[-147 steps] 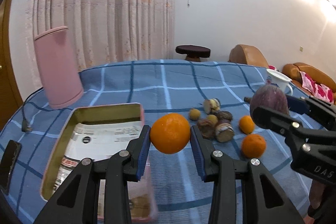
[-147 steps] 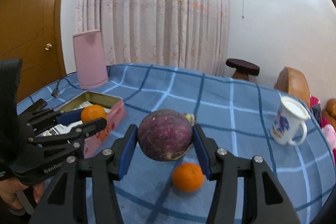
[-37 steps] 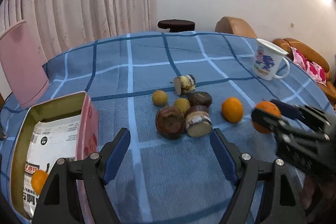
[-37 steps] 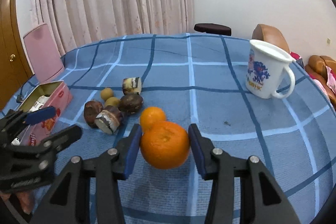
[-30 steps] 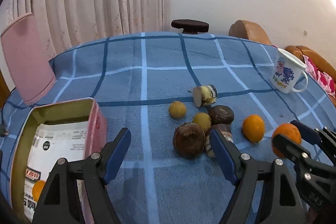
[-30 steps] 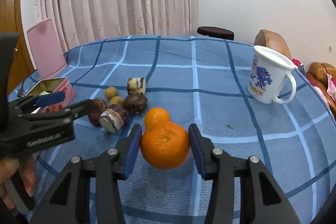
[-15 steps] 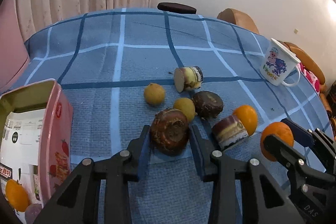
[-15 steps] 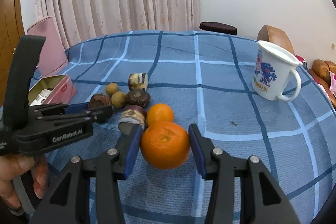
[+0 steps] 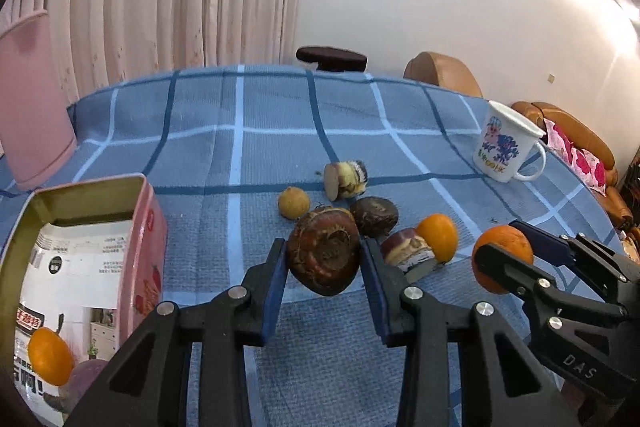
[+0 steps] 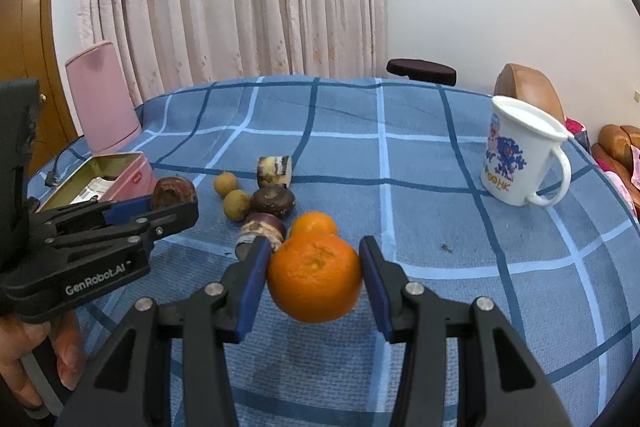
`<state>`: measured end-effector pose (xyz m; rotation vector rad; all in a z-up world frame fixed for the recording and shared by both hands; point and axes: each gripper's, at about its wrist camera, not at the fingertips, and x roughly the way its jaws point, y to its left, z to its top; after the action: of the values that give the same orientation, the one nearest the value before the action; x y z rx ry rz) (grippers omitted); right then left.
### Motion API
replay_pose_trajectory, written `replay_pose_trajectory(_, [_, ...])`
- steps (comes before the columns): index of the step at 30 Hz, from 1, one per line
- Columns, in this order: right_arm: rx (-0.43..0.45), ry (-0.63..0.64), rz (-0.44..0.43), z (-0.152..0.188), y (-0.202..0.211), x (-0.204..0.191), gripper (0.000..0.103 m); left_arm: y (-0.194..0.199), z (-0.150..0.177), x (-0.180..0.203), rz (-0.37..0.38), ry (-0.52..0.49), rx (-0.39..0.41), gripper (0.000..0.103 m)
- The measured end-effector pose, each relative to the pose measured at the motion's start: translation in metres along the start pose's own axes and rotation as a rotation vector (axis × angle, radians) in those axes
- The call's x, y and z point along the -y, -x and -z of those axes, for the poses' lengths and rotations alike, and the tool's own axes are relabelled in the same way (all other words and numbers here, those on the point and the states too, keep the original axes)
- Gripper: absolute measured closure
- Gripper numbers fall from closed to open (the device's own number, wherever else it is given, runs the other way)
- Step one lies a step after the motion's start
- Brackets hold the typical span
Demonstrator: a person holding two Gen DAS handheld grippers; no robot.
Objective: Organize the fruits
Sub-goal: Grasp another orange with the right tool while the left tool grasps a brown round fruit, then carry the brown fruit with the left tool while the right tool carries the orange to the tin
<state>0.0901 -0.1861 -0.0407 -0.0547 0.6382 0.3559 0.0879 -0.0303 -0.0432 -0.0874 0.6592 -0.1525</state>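
My left gripper [image 9: 323,259] is shut on a round brown fruit [image 9: 324,251] and holds it just above the blue checked cloth; from the right wrist view that fruit [image 10: 173,191] shows beside the pink tin [image 10: 120,179]. An orange [image 10: 315,277] sits clamped in my right gripper [image 10: 314,277], also seen at the right of the left wrist view [image 9: 502,253]. On the cloth lie another orange [image 9: 438,237], a dark round fruit [image 9: 374,215], two cut pieces [image 9: 346,179] [image 9: 408,254] and small yellow fruits [image 9: 294,202]. The tin [image 9: 136,211] holds an orange [image 9: 50,357] and a purple fruit [image 9: 86,379].
A white mug [image 9: 506,147] with a blue print stands at the right on the table. The tin's pink lid [image 9: 32,99] stands upright at the far left. A person's hand [image 10: 24,359] holds the left gripper. Sofas and a stool lie beyond the table.
My left gripper, open a second ago, closed on the brown fruit and lifted it off the cloth. The right gripper kept still with its orange.
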Motion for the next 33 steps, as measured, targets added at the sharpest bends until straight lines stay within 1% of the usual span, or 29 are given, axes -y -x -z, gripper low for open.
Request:
replay_pose_trajectory(3, [0.012, 0.003, -0.003, 0.000, 0.002, -0.001, 0.054, 0.008, 0.001, 0.001, -0.011, -0.010, 0.033, 0.064])
replay_pose_trajectory(13, [0.052, 0.013, -0.009, 0.001, 0.010, -0.002, 0.054, 0.020, 0.004, 0.006, -0.037, -0.028, 0.107, 0.064])
replay_pose_trajectory(33, [0.109, 0.024, -0.011, 0.002, 0.021, -0.006, 0.054, 0.038, 0.009, 0.016, -0.076, -0.073, 0.201, 0.064])
